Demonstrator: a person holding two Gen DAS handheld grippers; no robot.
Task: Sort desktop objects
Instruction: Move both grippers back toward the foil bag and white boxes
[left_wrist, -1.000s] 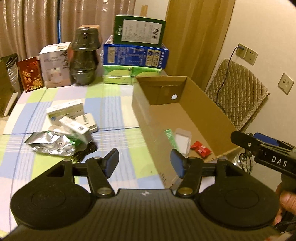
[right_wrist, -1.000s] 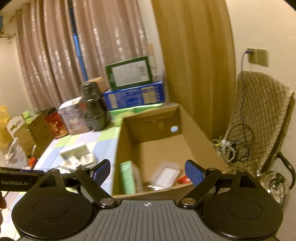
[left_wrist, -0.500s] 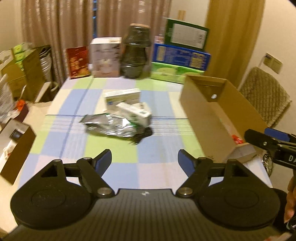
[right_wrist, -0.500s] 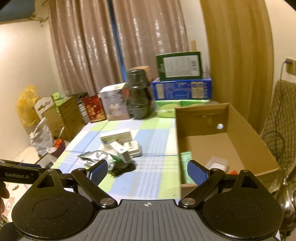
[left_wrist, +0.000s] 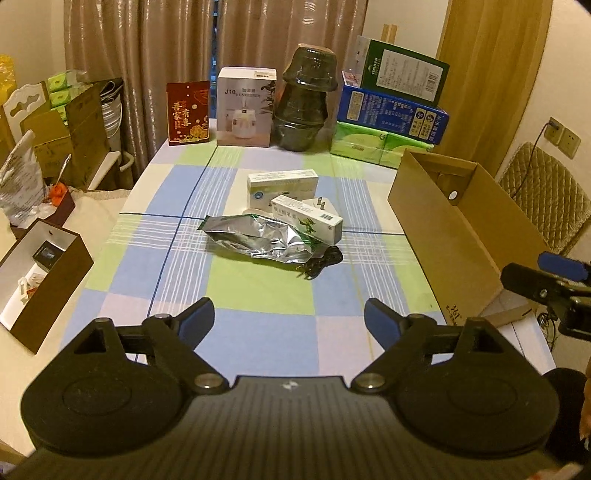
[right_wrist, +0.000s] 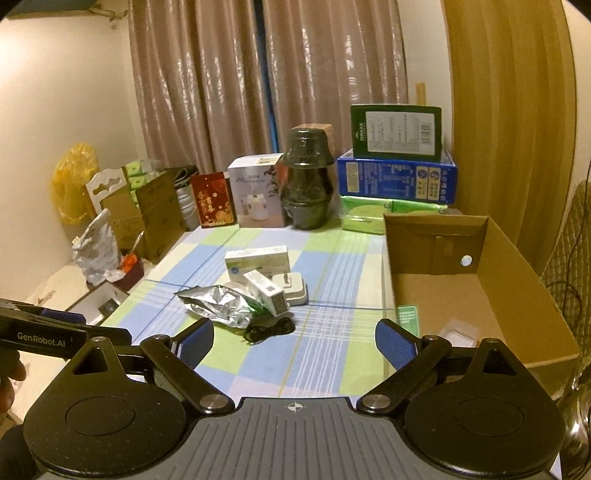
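The desk, under a checked cloth, carries mid-surface a silver foil pouch, two white medicine cartons, a white plug and a black cable, an open cardboard box on its right edge, and stacked boxes along the back.

near tablecloth: free | centre: foil pouch | right: cardboard box

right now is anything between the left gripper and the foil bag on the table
Nothing visible: only bare checked tablecloth lies between the left gripper, whose empty jaws are opening, and the foil bag. The white cartons sit behind it.
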